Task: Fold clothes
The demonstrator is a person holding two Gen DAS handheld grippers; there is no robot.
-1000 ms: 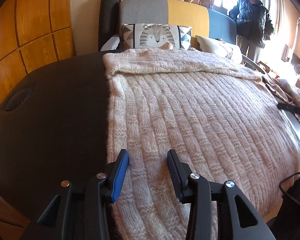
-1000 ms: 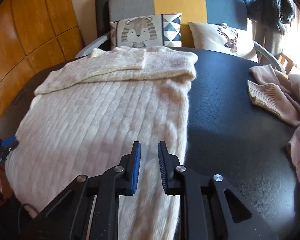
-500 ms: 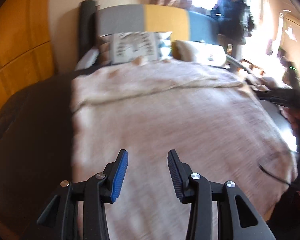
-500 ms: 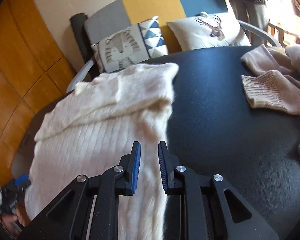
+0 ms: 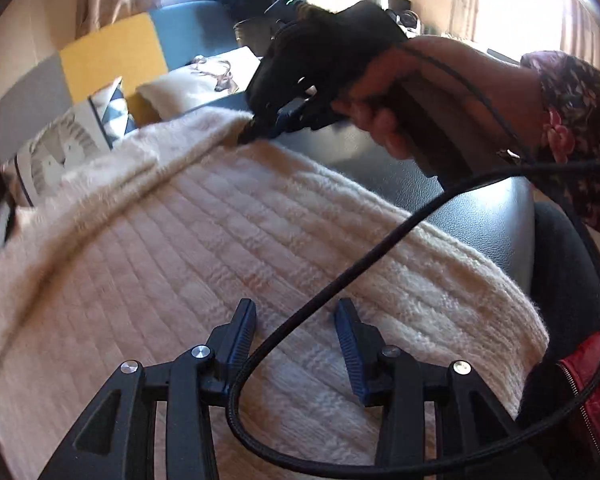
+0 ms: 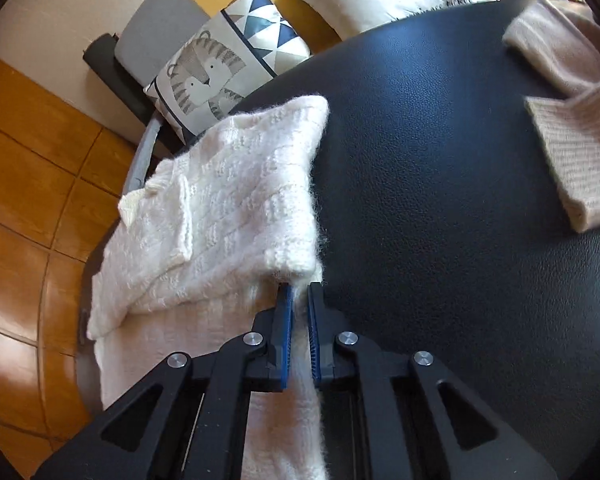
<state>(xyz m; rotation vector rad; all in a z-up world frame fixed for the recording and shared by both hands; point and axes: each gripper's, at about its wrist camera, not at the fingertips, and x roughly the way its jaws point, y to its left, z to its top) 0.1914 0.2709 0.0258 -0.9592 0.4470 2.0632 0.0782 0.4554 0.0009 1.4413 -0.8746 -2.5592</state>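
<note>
Black worktop (image 6: 440, 160) carried a cream sweater (image 6: 220, 208). Right hand-held gripper (image 6: 299, 304) pinched its edge for folding. Left hand-held gripper (image 5: 296, 320) hovered empty, half-wide, above it.

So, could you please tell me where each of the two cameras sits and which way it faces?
Left wrist: on the left gripper, angled down across the cream sweater; jaws apart over the knit, a cable across them; beyond, the person's right hand.
Right wrist: on the right gripper, angled down at the sweater's edge on the black table; jaws closed on it.
Shared: sweater, table, tiger cushion.
</note>
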